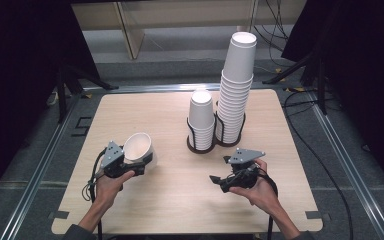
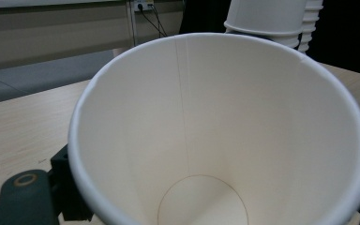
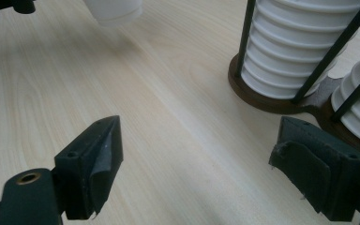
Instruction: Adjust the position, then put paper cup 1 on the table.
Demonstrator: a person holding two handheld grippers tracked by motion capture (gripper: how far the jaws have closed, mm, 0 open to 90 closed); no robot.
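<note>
A white paper cup (image 1: pixel 139 147) is tilted over the left part of the table, its mouth toward the person. My left gripper (image 1: pixel 144 161) is shut on its lower wall. In the left gripper view the cup's inside (image 2: pixel 215 136) is right in front of the camera, with one dark finger (image 2: pixel 63 187) beside its rim. My right gripper (image 1: pixel 220 169) hovers low over the table front right of centre, jaws wide apart and nothing between them. In the right gripper view, my right gripper (image 3: pixel 199 136) points at bare wood.
Two stacks of white cups stand in a dark wire holder (image 1: pixel 200 148) at the table's middle back: a short stack (image 1: pixel 201 120) and a tall stack (image 1: pixel 237 95) to its right. The holder's base (image 3: pixel 262 101) lies close ahead of the right gripper. The wooden table (image 1: pixel 180 200) has rounded edges.
</note>
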